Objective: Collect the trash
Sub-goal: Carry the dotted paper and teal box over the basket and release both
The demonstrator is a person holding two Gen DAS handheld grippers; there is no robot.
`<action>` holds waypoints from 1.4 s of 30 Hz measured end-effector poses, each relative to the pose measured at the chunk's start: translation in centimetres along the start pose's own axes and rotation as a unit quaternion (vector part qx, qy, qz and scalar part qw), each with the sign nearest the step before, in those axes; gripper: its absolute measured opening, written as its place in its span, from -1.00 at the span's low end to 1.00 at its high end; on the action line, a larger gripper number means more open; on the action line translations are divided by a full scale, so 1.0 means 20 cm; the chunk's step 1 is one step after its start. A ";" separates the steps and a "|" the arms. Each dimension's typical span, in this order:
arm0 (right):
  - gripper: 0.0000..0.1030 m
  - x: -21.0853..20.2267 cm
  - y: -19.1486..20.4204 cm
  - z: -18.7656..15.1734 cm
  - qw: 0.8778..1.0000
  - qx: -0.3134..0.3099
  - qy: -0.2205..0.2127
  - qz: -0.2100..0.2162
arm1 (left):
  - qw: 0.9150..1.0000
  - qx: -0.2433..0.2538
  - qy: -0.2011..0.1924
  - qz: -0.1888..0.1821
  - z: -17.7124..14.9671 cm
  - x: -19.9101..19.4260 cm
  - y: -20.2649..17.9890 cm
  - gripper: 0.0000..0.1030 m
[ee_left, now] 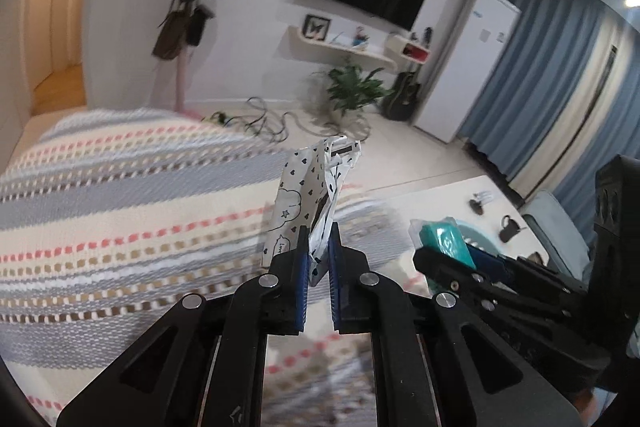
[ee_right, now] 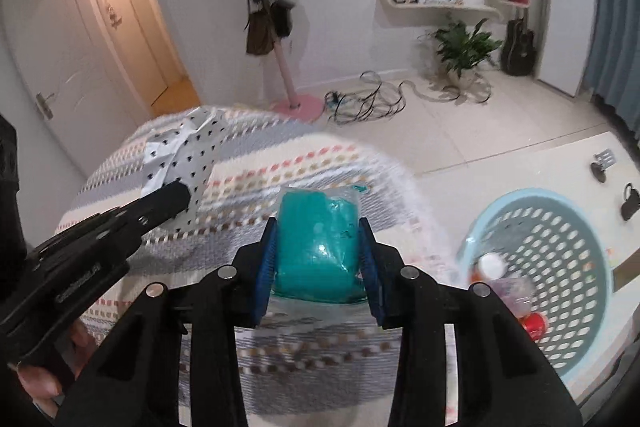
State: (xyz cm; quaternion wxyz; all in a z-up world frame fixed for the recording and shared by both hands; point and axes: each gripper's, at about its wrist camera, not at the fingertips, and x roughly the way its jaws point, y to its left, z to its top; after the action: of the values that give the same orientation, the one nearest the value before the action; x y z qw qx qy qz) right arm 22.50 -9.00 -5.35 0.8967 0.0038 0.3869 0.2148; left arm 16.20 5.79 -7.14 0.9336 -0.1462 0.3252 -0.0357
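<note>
The left gripper (ee_left: 318,251) pinches a light, crumply heart-printed wrapper (ee_left: 310,187) by its lower edge, while the right gripper (ee_right: 318,251) squeezes a soft teal plastic packet (ee_right: 318,251) across its middle.

Left wrist: I look close along its fingers, over the striped blanket (ee_left: 120,219) toward the TV wall.
Right wrist: same facing, further right.
Shared: blanket, plant (ee_right: 464,47).

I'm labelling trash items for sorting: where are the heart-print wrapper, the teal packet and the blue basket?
heart-print wrapper (ee_left: 310,187): left wrist view, on its spotted front panel.
teal packet (ee_right: 318,247): right wrist view, middle of its glossy face.
blue basket (ee_right: 532,195): right wrist view, on its far rim.
</note>
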 end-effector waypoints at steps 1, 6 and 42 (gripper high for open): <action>-0.31 -0.05 -0.03 0.01 1.000 0.002 -0.013 -0.007 | 1.000 0.005 -0.003 -0.004 0.01 -0.01 -0.05 -0.87; -0.32 -0.23 -0.18 0.04 0.998 0.012 -0.054 -0.036 | 0.999 0.041 -0.016 -0.026 0.06 -0.05 -0.29 -0.87; -0.12 -0.17 -1.28 -0.33 0.966 0.219 0.028 -0.136 | 0.977 0.140 0.129 -0.102 -0.26 0.57 -1.06 -0.48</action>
State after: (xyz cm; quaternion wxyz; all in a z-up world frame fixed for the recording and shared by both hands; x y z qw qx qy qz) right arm 25.56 -34.56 -12.13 0.8837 0.1413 0.4462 0.0007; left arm 22.53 -17.56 -11.51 0.8867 -0.0408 0.4177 -0.1940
